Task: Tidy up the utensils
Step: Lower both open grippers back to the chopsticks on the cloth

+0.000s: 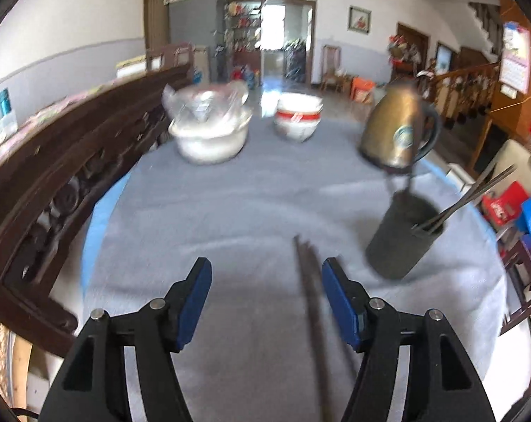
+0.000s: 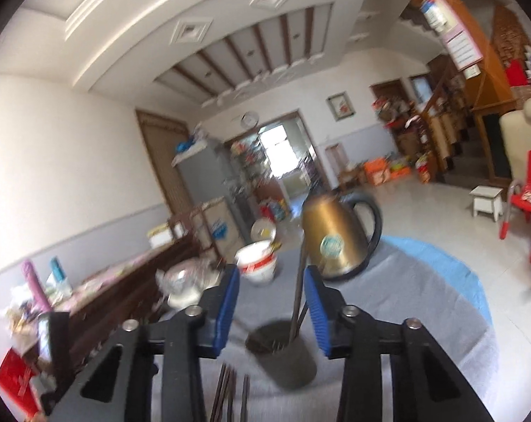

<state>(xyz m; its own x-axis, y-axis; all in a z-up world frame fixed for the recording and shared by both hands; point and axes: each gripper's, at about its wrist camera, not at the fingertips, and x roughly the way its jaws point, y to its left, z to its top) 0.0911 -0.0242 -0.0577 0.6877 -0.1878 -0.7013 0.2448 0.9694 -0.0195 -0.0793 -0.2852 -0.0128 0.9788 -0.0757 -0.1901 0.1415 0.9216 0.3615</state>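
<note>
Motion blur smears the chopsticks (image 1: 313, 302), cut off below.

Your room: a bright, cluttered living hall

At twelve o'clock a sunlit doorway (image 1: 286, 38) glows; carved dark wooden bench (image 1: 72, 161) at nine, staircase railing (image 1: 459, 84) at two, pale tiled floor (image 2: 423, 211).

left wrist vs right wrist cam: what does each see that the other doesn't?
Left wrist only: the open left gripper above a dark chopstick lying on the grey tablecloth.

Right wrist only: the open right gripper, chopsticks standing between its pads, the ceiling, a red chair.

Both: the dark utensil cup holding chopsticks, the gold kettle, the red-banded bowl.
</note>
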